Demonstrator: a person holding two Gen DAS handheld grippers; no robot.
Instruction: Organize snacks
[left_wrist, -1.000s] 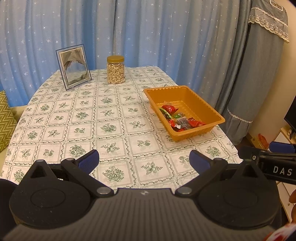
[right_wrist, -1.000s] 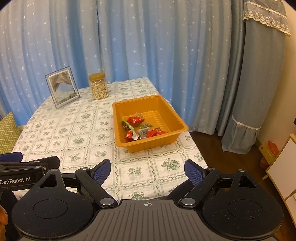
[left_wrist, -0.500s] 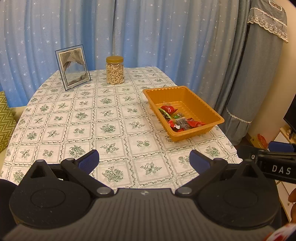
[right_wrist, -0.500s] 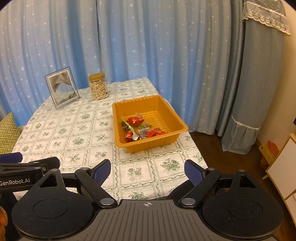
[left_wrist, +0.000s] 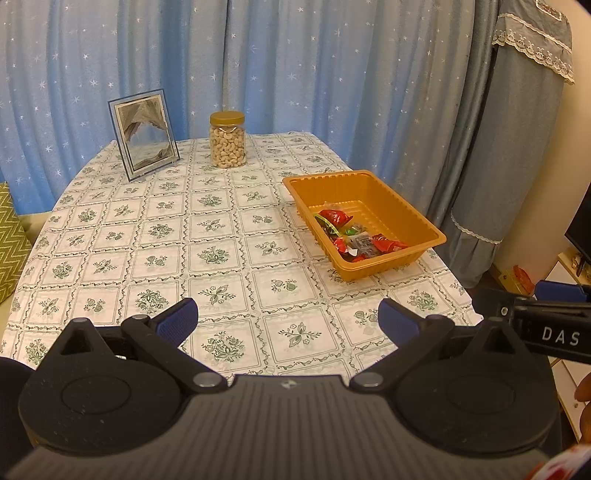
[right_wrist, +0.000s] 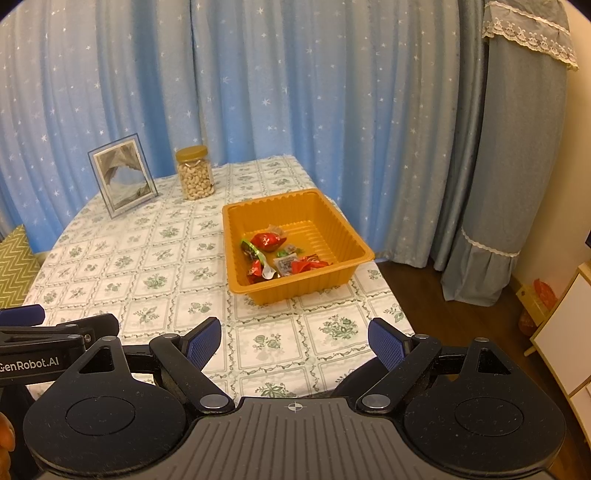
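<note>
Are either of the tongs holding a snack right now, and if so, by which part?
Nothing is held. The left tongs and right tongs both stand open over the tablecloth, with only cloth between their pads. The snacks lie in the orange tray.

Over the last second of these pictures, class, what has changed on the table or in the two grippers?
Nothing visibly changed. Both the left gripper and the right gripper hang open and empty over the near edge of the table, as before. The wrapped snacks lie in the orange tray, and the cashew jar and picture frame stand at the far end.
</note>
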